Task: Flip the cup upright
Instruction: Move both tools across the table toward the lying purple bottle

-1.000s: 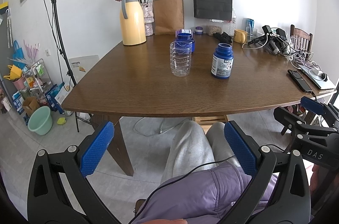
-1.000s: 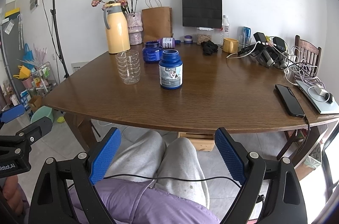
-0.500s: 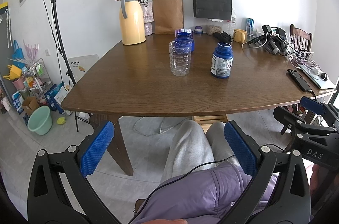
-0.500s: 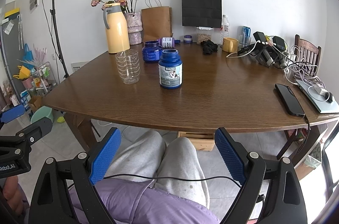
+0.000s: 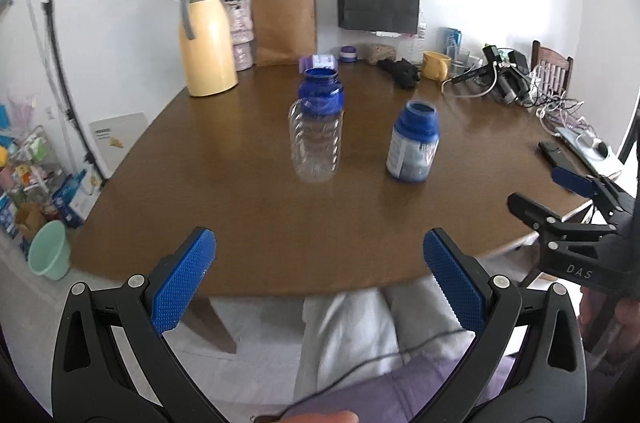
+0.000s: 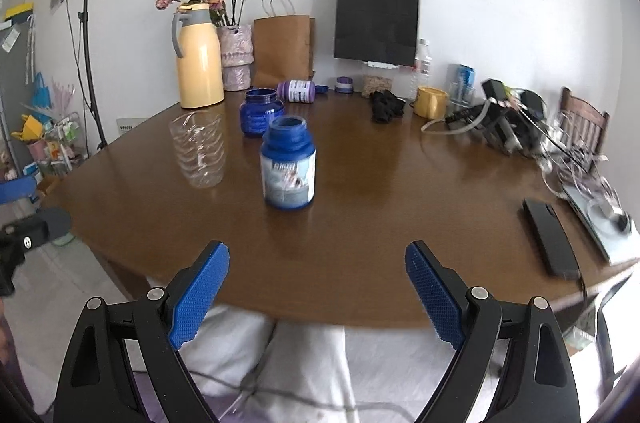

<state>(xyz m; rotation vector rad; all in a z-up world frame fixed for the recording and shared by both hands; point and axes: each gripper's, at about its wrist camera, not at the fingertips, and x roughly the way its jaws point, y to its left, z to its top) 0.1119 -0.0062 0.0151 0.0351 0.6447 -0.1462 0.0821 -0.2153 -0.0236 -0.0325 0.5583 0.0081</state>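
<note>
Brown desk (image 6: 360, 207) lay bare at its near edge; one clear cup (image 6: 199, 151) stood left of two blue jars. Both grippers' fingers (image 5: 182, 279) (image 6: 198, 295) hung released, empty.

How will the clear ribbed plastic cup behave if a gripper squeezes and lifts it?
The clear plastic cup looks thin-walled and empty, so probably very light and may flex or crumple under a hard squeeze. Its ribs may aid grip. Tall for its base, it could tip if nudged.
</note>
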